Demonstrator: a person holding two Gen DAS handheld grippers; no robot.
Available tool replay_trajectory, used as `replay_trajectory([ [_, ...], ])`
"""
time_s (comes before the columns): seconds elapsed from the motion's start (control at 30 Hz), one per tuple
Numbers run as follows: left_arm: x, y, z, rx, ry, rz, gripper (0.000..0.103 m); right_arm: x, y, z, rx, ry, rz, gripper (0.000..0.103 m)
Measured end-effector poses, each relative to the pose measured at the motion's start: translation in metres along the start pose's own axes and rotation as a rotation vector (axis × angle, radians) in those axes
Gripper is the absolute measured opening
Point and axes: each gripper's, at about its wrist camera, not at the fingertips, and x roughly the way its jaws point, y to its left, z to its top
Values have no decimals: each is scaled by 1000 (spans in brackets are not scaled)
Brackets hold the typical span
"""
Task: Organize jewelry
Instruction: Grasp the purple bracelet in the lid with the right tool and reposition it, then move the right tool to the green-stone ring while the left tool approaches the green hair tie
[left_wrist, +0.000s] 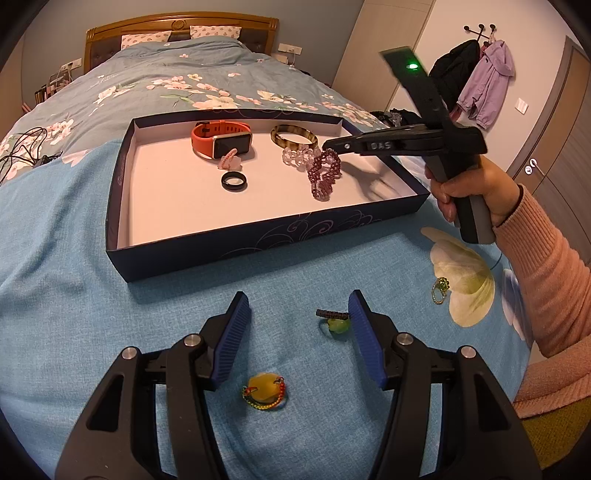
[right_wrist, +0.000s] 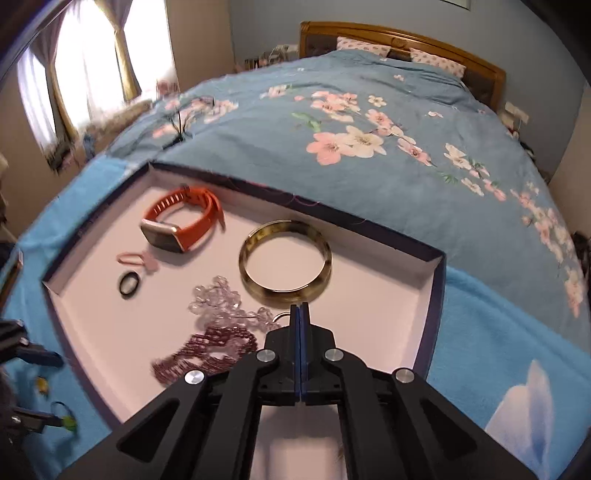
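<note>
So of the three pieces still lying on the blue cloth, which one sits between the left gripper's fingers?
The yellow pendant on its multicoloured cord, between the open left gripper fingers. The green-stone ring is by one fingertip; the green beaded ring lies far off.

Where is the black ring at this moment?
The black ring lies inside the box, toward its left half, just in front of the orange watch and the small pink ring; it also shows in the right wrist view.

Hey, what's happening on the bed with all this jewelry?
A person is sorting jewelry into a dark blue shallow box. The right tongs, shut, hover over the purple beaded bracelet inside it. The left tongs are open above the yellow stone pendant on the blue cloth.
</note>
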Motion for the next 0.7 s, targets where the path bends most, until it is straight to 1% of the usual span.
replay_trajectory([
  [0.1, 0, 0, 0, -4, -1, -3, 56, -17, -8, -5, 53, -46, 35, 0],
  [0.23, 0, 0, 0, -6, -3, -2, 56, -40, -10, -13, 91, -86, 82, 0],
  [0.33, -2, 0, 0, -9, -13, 8, 56, -60, 0, -23, 88, -129, 133, 0],
  [0.43, -4, 0, 0, -12, -21, 24, 56, -73, 12, -39, 91, -157, 164, 2],
  [0.53, -6, -3, 0, -3, -29, 45, 56, -84, 25, -57, 104, -183, 162, 10],
  [0.63, -8, -7, 0, 6, -42, 73, 57, -94, 37, -73, 112, -218, 144, 13],
  [0.7, -11, -10, 0, 10, -54, 91, 58, -100, 41, -82, 135, -246, 118, 25],
])
